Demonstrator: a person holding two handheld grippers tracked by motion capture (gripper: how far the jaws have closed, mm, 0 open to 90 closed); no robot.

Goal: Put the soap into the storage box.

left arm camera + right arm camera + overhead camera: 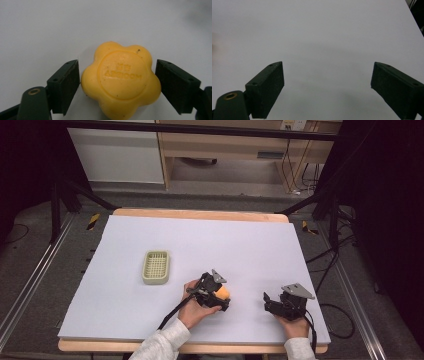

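In the high view, the left gripper (pixel 223 296) is at the near middle of the white table cover (pixel 240 245), and the yellow flower-shaped soap (pixel 222 293) sits at its tip. To the left of it and a little farther back lies a pale green soap dish (pixel 156 267), apart from the soap, with bare cover between them. The right gripper (pixel 270 301) rests near the front right part of the cover, well apart from the left one. The cover lies on a wooden tabletop (pixel 200 213). Behind the table are a grey floor, a light wooden cabinet (pixel 225 145) and dark stands at both sides, with cables on the right.

In the left gripper view, the soap (pixel 121 78) stands between the two black jaws. The left jaw touches its edge and the right jaw is just beside it; I cannot tell if they press it.

In the right gripper view, the jaws stand wide apart over the white cover (pixel 324 37), with nothing between them.
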